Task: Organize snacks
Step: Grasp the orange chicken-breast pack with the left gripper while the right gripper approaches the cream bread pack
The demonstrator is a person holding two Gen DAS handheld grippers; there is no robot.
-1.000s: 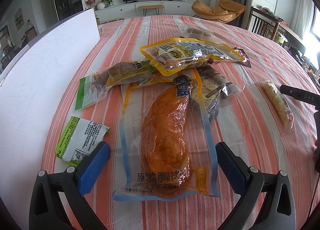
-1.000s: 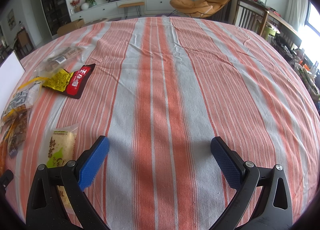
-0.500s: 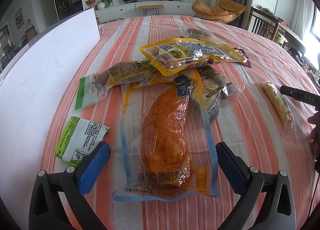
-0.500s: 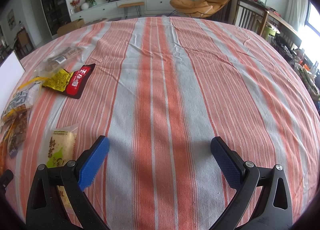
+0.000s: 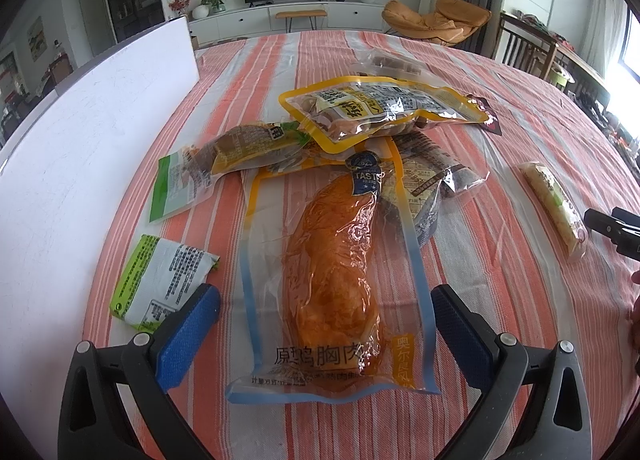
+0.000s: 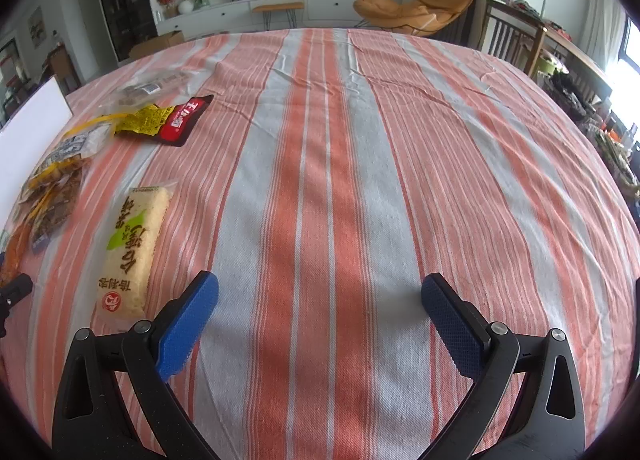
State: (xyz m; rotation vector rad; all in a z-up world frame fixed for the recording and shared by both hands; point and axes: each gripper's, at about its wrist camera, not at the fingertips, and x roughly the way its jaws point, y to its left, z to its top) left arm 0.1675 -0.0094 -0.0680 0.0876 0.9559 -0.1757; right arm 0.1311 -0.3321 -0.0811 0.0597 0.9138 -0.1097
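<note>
The left gripper [image 5: 326,324] hangs low over the striped tablecloth [image 5: 500,260], its blue-padded fingers [image 5: 188,334] spread wide and holding nothing. Between them, lying flat on the cloth, is a long clear pouch of orange meat [image 5: 334,272] with a blue-and-yellow border — its near end sits in the gap between the two pads, touching neither as far as the left wrist view shows. Beyond it the other snacks lie in a loose heap: a yellow-rimmed bag [image 5: 372,110] rests on top, a green-edged packet [image 5: 224,156] sprawls to its left, and a dark brown packet [image 5: 430,180] is partly tucked under the meat pouch. A small green-and-white packet [image 5: 164,286] lies alone just beside the left pad. A white board [image 5: 80,180] stands along the left side of the table.

The right gripper [image 6: 318,314] points out over a bare stretch of cloth, level and low, its fingers [image 6: 188,326] likewise parted and empty. A pale rice-cracker pack [image 6: 134,248] lies lengthwise just beside its left pad — apart from it, not gripped. Farther back on the left sits a yellow-and-red packet [image 6: 168,122], with a clear bag [image 6: 152,84] behind it.
</note>
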